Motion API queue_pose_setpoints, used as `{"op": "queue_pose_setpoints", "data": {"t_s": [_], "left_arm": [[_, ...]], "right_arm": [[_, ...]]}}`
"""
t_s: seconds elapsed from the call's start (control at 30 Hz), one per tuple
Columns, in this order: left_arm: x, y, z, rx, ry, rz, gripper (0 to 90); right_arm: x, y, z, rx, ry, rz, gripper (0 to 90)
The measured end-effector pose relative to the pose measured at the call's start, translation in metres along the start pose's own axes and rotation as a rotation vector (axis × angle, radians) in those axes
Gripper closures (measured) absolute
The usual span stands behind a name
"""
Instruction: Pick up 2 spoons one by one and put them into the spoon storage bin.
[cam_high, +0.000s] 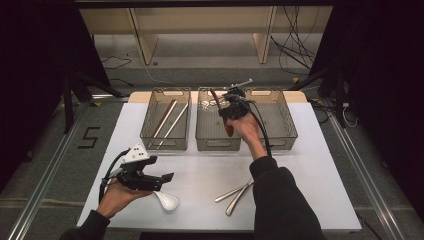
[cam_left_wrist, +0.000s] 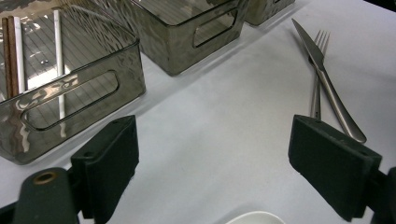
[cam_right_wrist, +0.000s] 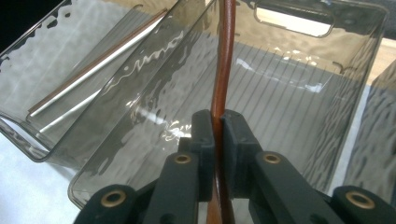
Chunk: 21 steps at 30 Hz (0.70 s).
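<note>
My right gripper (cam_high: 229, 111) (cam_right_wrist: 217, 123) is shut on a brown wooden spoon (cam_high: 228, 129) (cam_right_wrist: 225, 56) and holds it above the middle smoked-plastic bin (cam_high: 218, 145) (cam_right_wrist: 303, 93). The spoon's handle runs up between the pads toward the bin's far end. My left gripper (cam_high: 167, 176) (cam_left_wrist: 215, 149) stands open low over the front left of the table, with nothing between its jaws. A white spoon (cam_high: 167, 200) (cam_left_wrist: 254, 218) lies just below it. A steel fork (cam_left_wrist: 317, 70) and knife (cam_high: 237, 192) (cam_left_wrist: 327, 84) lie crossed on the table in front of the bins.
Three bins stand in a row at the back. The left bin (cam_high: 165, 142) (cam_left_wrist: 70, 93) holds chopsticks (cam_high: 167, 122) (cam_left_wrist: 14, 51) (cam_right_wrist: 93, 70). The right bin (cam_high: 285, 140) stands beside my right hand. The table is white.
</note>
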<state>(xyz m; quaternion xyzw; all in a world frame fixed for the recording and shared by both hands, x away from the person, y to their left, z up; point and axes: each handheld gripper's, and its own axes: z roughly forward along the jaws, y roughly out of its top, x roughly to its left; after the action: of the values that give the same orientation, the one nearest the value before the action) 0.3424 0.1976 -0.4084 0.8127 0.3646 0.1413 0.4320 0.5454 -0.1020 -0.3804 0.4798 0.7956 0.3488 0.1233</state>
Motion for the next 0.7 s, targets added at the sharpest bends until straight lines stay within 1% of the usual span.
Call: {"op": "queue_pose_setpoints", "data": {"t_s": [0.17,0.27,0.33,0.37,0.4,0.43,0.53,0.57,0.6,0.67,0.7], "left_arm": [[-0.001,0.000,0.001,-0.001,-0.003,0.000,15.8],[-0.001,0.000,0.000,0.002,-0.004,0.003,15.8],[-0.001,0.000,0.000,0.001,-0.004,0.000,15.8],[-0.001,0.000,0.001,0.002,-0.005,0.000,15.8],[-0.001,0.000,0.000,0.006,-0.006,0.004,15.8],[-0.001,0.000,0.000,0.006,-0.006,0.004,15.8],[-0.001,0.000,0.001,0.008,-0.007,0.003,15.8],[-0.001,0.000,0.001,0.009,-0.008,0.004,15.8],[-0.001,0.000,0.001,0.011,-0.008,0.005,15.8],[-0.002,0.000,0.002,0.011,-0.008,0.005,15.8],[-0.002,0.000,0.002,0.012,-0.008,0.005,15.8]], "right_arm": [[0.004,-0.002,0.005,0.015,-0.003,-0.014,83.7],[0.005,-0.002,0.006,0.014,-0.001,-0.024,83.5],[0.005,-0.002,0.007,0.020,-0.010,-0.030,83.2],[0.005,-0.002,0.007,0.026,-0.011,-0.025,82.0],[0.005,-0.003,0.008,0.026,-0.013,-0.024,78.2],[0.004,-0.003,0.007,0.027,-0.010,-0.020,76.6],[0.004,-0.002,0.004,0.013,0.002,-0.011,67.0],[0.004,-0.002,0.002,0.009,-0.003,-0.010,65.3],[0.004,-0.002,0.001,0.005,-0.003,-0.020,64.8],[0.005,-0.003,-0.001,0.002,0.016,-0.026,62.0],[0.006,-0.004,-0.002,0.001,0.018,-0.031,60.1]]}}
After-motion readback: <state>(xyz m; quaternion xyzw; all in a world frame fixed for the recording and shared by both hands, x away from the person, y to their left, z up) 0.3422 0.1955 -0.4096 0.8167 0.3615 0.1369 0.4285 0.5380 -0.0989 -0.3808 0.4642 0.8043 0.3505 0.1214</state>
